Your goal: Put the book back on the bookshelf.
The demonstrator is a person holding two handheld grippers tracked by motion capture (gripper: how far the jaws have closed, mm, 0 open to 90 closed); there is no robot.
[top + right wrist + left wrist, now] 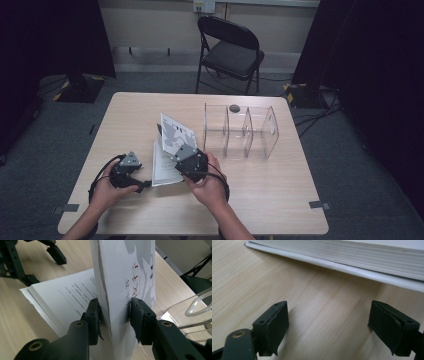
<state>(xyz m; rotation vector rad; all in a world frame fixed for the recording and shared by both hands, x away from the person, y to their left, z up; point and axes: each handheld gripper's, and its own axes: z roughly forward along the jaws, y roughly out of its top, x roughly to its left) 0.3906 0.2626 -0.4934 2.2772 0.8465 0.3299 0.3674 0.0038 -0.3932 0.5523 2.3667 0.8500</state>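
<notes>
Paper cover [120,277], thin and floppy, sits clamped in right gripper [113,312]; left gripper [328,322], at nine o'clock, gapes empty.

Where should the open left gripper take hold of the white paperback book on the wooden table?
Judging by its pose, at the long edge of the flat page block of the white paperback book, coming in level from the side that the left gripper faces. The right gripper has the raised cover pinched, so the flat stack is the free part, though its underside rests on the wooden table.
</notes>
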